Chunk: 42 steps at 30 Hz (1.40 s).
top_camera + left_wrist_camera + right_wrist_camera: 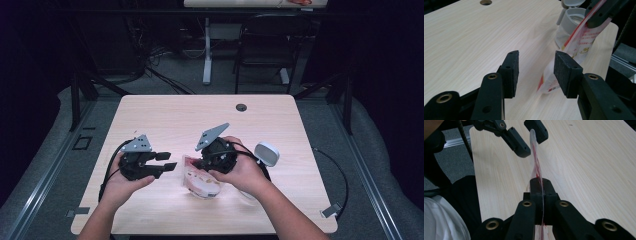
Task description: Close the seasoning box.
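Roughly mid-table, both grippers work near the front half of the wooden table (150, 107); back half bare, plenty of room toward the far edge and its cable hole (241, 107). Right gripper (539, 195) is clenched on the top edge of a clear plastic bag (200, 180) with red print, film pinched flat between its pads. Bag hangs down to the tabletop, holding pale, tan-flecked contents, can't tell what. Left gripper (536, 72) is released, jaws apart, pads either side of the bag's lower end without pressing. Grey flip-top container (574, 17) stands just behind the bag, lid open, inside not visible. Table's right edge is close beyond it.
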Available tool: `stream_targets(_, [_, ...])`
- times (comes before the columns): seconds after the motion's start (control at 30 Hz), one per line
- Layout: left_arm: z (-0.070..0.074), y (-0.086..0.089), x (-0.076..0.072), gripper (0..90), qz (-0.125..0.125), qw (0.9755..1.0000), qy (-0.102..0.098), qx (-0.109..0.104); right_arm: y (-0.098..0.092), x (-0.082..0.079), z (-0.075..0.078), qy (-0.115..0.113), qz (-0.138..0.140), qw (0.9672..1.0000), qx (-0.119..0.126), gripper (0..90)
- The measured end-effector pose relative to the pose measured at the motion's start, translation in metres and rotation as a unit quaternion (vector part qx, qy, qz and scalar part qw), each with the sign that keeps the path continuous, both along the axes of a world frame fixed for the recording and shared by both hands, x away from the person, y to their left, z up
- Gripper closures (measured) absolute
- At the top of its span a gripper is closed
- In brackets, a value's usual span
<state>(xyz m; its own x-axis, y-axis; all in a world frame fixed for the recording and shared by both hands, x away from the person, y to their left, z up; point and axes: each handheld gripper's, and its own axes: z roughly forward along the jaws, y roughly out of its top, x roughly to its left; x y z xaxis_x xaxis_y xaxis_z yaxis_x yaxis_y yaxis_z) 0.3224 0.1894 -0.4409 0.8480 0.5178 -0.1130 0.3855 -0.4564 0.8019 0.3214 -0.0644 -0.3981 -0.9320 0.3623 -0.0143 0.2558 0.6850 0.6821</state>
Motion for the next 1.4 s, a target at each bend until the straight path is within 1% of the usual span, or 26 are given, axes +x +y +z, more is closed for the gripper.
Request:
stream_targets(0.07, [0.000, -0.001, 0.000, 54.9, -0.004, 1.0000, 0.000, 0.000, -0.001, 0.000, 0.001, -0.001, 0.001, 1.0000, -0.001, 89.8])
stream_targets(0.13, [-0.003, -0.004, 0.000, 54.4, -0.017, 0.9998, 0.000, -0.008, -0.004, -0.001, 0.004, 0.000, 0.001, 1.0000, 0.002, 89.9])
stream_targets(0.17, [-0.003, -0.004, 0.000, 54.1, -0.017, 0.9998, 0.000, -0.008, -0.004, -0.001, 0.004, 0.000, 0.001, 1.0000, 0.002, 89.9])
stream_targets(0.2, [-0.005, -0.005, 0.000, 53.9, -0.027, 0.9995, 0.004, -0.017, -0.005, -0.002, 0.006, 0.001, 0.004, 1.0000, 0.000, 89.9])
stream_targets(0.23, [-0.005, -0.005, 0.001, 53.6, -0.033, 0.9992, 0.005, -0.021, -0.006, -0.002, 0.006, 0.002, 0.004, 1.0000, 0.001, 89.9])
stream_targets(0.37, [-0.008, -0.007, 0.001, 52.2, -0.047, 0.9983, 0.012, -0.033, -0.009, -0.002, 0.009, 0.005, 0.012, 0.9999, 0.000, 89.9])
stream_targets(0.43, [-0.010, -0.008, 0.002, 51.4, -0.054, 0.9977, 0.013, -0.038, -0.009, -0.002, 0.010, 0.005, 0.011, 0.9999, 0.004, 89.8])
stream_targets(0.5, [-0.011, -0.009, 0.002, 51.1, -0.057, 0.9977, 0.011, -0.034, -0.010, -0.002, 0.011, 0.004, 0.013, 0.9999, 0.003, 89.8])
stream_targets(0.53, [-0.011, -0.010, 0.002, 51.1, -0.059, 0.9976, 0.011, -0.034, -0.010, -0.002, 0.011, 0.004, 0.012, 0.9999, 0.007, 89.8])
stream_targets(0.63, [-0.012, -0.012, 0.001, 51.1, -0.072, 0.9968, 0.007, -0.036, -0.011, -0.002, 0.013, 0.003, 0.018, 0.9998, 0.003, 89.8])
stream_targets(0.8, [-0.013, -0.018, -0.002, 50.1, -0.091, 0.9953, 0.004, -0.035, -0.011, -0.002, 0.014, 0.005, 0.023, 0.9997, 0.009, 89.8])
stream_targets(0.87, [-0.015, -0.019, -0.002, 49.2, -0.099, 0.9944, 0.003, -0.039, -0.012, -0.001, 0.015, 0.007, 0.024, 0.9996, 0.013, 89.8])
stream_targets(0.93, [-0.017, -0.021, -0.001, 48.2, -0.105, 0.9933, 0.009, -0.047, -0.012, -0.001, 0.015, 0.008, 0.026, 0.9995, 0.015, 89.8])
stream_targets(1.0, [-0.018, -0.022, -0.001, 47.5, -0.108, 0.9929, 0.009, -0.049, -0.011, -0.001, 0.016, 0.009, 0.029, 0.9994, 0.018, 89.8])
stream_targets(1.07, [-0.019, -0.023, -0.001, 47.4, -0.110, 0.9928, 0.010, -0.048, -0.011, -0.001, 0.017, 0.008, 0.032, 0.9993, 0.015, 89.8])
stream_targets(1.13, [-0.021, -0.026, -0.001, 47.4, -0.115, 0.9925, 0.010, -0.042, -0.009, -0.002, 0.020, 0.006, 0.033, 0.9992, 0.020, 89.8])
stream_targets(1.2, [-0.022, -0.028, -0.001, 47.5, -0.118, 0.9922, 0.009, -0.040, -0.009, -0.002, 0.022, 0.004, 0.036, 0.9992, 0.018, 89.8])
stream_targets(1.3, [-0.025, -0.032, -0.003, 47.5, -0.128, 0.9912, 0.011, -0.035, -0.008, -0.003, 0.026, 0.001, 0.040, 0.9990, 0.021, 89.8])
stream_targets(1.4, [-0.028, -0.035, -0.003, 46.7, -0.133, 0.9903, 0.012, -0.036, -0.007, -0.004, 0.028, -0.001, 0.044, 0.9988, 0.022, 89.8])
